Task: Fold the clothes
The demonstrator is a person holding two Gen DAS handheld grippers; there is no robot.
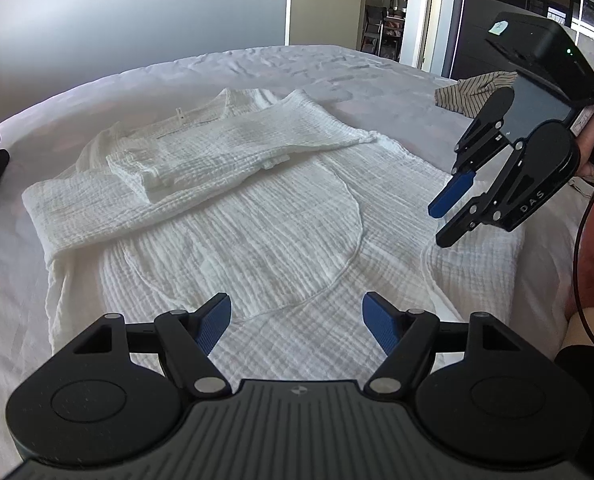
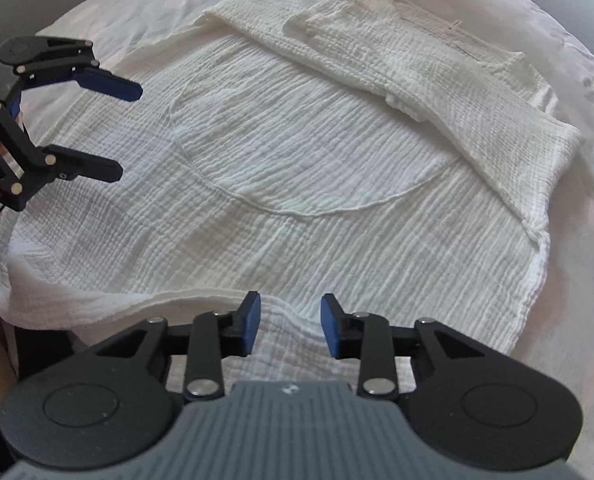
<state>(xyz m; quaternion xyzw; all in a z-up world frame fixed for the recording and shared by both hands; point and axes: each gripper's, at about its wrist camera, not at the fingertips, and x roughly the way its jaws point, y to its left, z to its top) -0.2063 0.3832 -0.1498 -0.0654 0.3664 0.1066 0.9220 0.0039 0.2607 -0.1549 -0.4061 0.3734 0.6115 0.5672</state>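
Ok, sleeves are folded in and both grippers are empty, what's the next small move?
Probably lower both grippers onto the near hem of the white shirt and pinch it. The left gripper and right gripper both hover open above it, and the sleeves already lie across the chest.

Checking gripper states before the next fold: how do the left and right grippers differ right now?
The left gripper is spread wider than the right gripper. The left hovers over the middle of the white shirt; the right sits at its near hem. Both are open, holding nothing, with blue pads.
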